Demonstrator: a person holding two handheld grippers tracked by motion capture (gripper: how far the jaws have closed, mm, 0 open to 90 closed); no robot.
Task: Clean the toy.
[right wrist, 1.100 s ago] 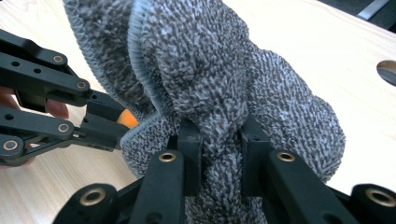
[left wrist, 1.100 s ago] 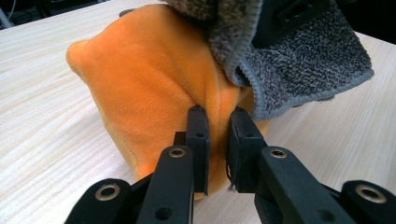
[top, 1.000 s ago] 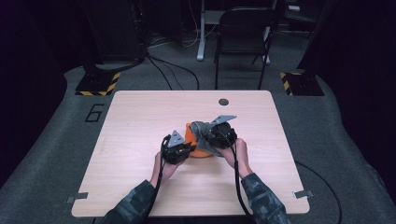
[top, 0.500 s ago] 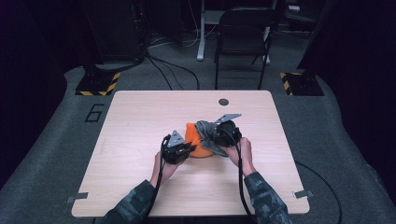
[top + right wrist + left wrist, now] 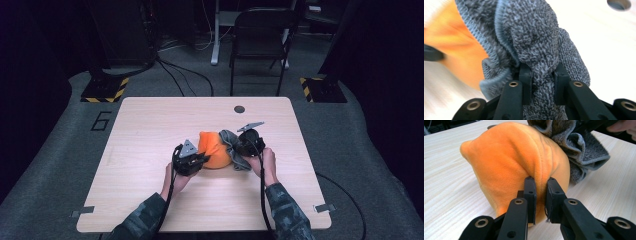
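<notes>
We inspect the table [image 5: 150, 200] from left to right in the high view. The left gripper [image 5: 196, 162] sits a little to the seven o'clock side of the table's centre, held in the person's left hand [image 5: 175, 179]. In the left gripper view its jaws are clenched on a fold of the orange cloth [image 5: 524, 165], the plush pinched between the two black pads. The orange cloth [image 5: 214, 149] stands bunched in a soft mound near the middle of the table, resting on the wood.

At the three o'clock side of that mound lies the grey towel [image 5: 235, 147], touching the orange cloth. In the left gripper view the grey towel [image 5: 579, 147] shows at one o'clock, crumpled against the orange mound.

The right gripper [image 5: 245, 146] is at the three o'clock side of the towel, held in the person's right hand [image 5: 267, 162]. In the right gripper view its jaws are clamped on a gathered ridge of the grey towel [image 5: 541, 42], which rises between them toward twelve o'clock; the orange cloth [image 5: 456, 47] appears blurred at nine o'clock.

A small round hole [image 5: 239, 109] marks the table at its far edge, toward one o'clock.
</notes>
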